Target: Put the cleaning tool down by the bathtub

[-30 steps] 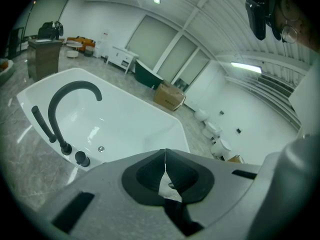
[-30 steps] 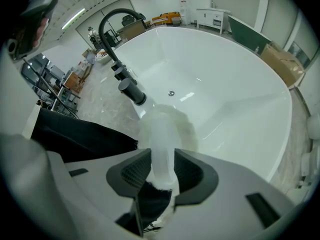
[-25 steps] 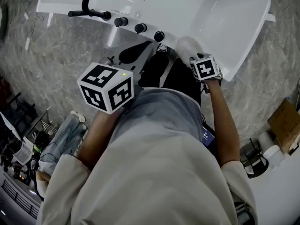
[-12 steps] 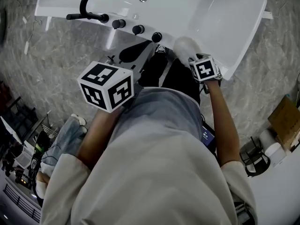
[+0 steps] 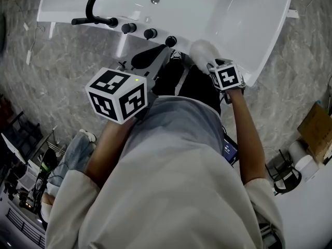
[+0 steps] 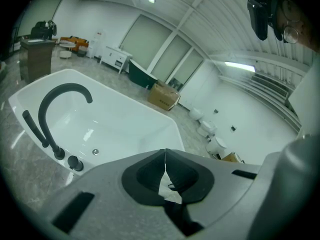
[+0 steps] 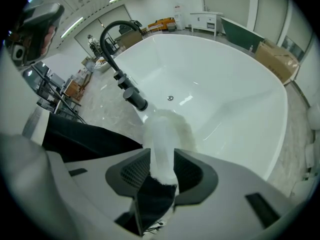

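The white fluffy cleaning tool [image 5: 202, 50] lies with its head on the near rim of the white bathtub [image 5: 270, 45]. In the right gripper view the tool's white handle [image 7: 162, 134] runs between the jaws of my right gripper [image 7: 161, 156], which stand apart at its sides and do not visibly squeeze it. From the head view, my right gripper [image 5: 210, 62] hovers just over the rim by the tool. My left gripper [image 5: 158, 53] hangs in front of the tub near the knobs, and its jaws [image 6: 165, 153] meet with nothing between them.
A black arched faucet [image 5: 96, 4] and three black knobs [image 5: 150, 33] sit on the tub's left rim. Grey marble floor [image 5: 67, 61] surrounds the tub. Racks and clutter [image 5: 26, 175] stand at the left, with boxes and white fixtures [image 5: 311, 139] at the right.
The tool's fluffy head has slid slightly left along the tub rim. Both grippers have hardly moved.
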Tool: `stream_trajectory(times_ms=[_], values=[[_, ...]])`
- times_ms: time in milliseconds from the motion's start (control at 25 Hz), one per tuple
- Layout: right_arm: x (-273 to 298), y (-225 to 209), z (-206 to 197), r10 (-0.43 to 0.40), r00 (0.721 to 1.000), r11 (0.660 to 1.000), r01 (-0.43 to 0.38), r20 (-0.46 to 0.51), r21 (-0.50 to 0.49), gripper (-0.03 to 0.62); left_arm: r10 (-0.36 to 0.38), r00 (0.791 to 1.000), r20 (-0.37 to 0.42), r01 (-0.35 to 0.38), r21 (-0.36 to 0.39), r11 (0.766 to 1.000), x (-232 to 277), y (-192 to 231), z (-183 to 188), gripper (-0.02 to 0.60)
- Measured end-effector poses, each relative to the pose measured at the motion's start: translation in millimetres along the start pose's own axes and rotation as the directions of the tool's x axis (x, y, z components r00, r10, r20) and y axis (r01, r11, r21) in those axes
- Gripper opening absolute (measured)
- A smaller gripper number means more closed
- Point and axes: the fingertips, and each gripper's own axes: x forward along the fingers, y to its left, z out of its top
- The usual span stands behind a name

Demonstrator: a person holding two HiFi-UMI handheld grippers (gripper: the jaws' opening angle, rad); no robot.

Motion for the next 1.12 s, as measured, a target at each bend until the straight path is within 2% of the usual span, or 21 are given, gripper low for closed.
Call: stream_trajectory(times_ms=[480,1120], values=[[-19.5,10.8,4.7,0.026,0.997,1.0,-0.026,0.067,0.003,0.129,-0.036,0.999,-0.01,0.036,0.036,0.999,3.9,-13.2,-2.4,0.009],[-68.7,18.7,22.3,0.042,0.967,0.986,-0.081,0.253,0.147,0.129,-0.082,0.996,-0.015,0.083,0.08,0.993,6.2,-26.1,0.1,0.009]])
